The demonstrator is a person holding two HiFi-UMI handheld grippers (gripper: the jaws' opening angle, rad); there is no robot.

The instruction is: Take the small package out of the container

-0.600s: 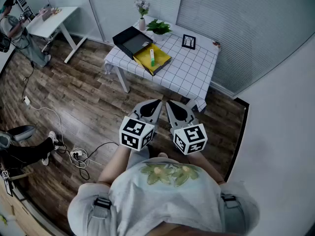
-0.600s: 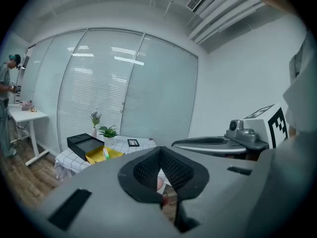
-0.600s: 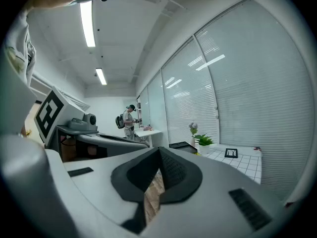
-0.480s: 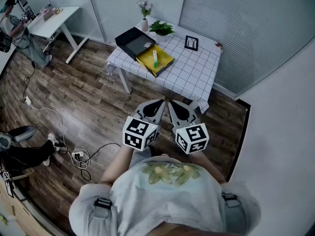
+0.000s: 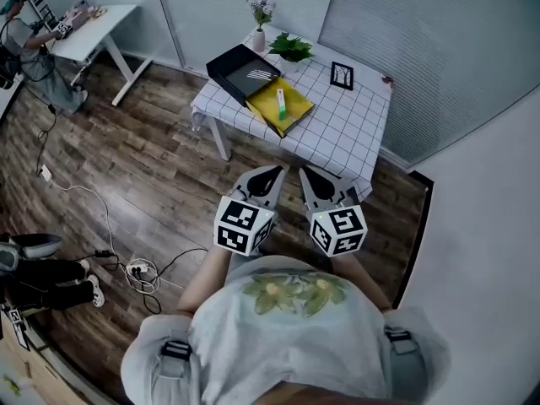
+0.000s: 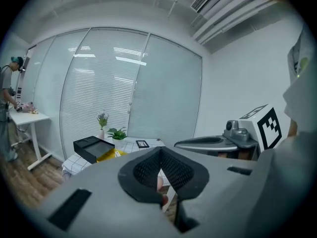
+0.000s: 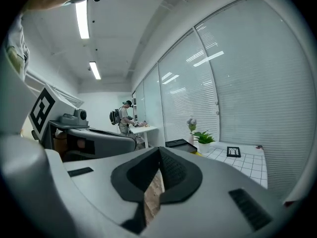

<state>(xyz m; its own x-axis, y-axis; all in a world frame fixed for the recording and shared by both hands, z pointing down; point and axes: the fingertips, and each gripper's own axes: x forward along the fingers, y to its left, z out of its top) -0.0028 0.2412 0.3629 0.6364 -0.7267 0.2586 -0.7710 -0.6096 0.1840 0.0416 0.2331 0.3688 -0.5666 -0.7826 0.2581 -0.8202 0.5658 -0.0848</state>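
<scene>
A table with a white checked cloth (image 5: 337, 129) stands ahead on the wood floor. On it lies an open black container (image 5: 245, 62), also seen in the left gripper view (image 6: 93, 147) and the right gripper view (image 7: 178, 144). Beside it is a flat yellow box (image 5: 272, 97) with a small green and white package (image 5: 282, 105) on top. My left gripper (image 5: 277, 172) and right gripper (image 5: 305, 174) are held side by side before my chest, well short of the table. Both are shut with nothing between the jaws (image 6: 159, 150) (image 7: 159, 150).
A flower vase (image 5: 260, 25), a potted plant (image 5: 293, 47) and a small picture frame (image 5: 342, 75) share the table. A person (image 5: 18, 25) stands at a white desk (image 5: 93, 25) at the back left. Cables and a power strip (image 5: 135, 268) lie on the floor at left, near someone's legs (image 5: 46, 272).
The head view has shifted a little, so the table and the grippers sit slightly further right in the picture. Both grippers stay shut and side by side.
</scene>
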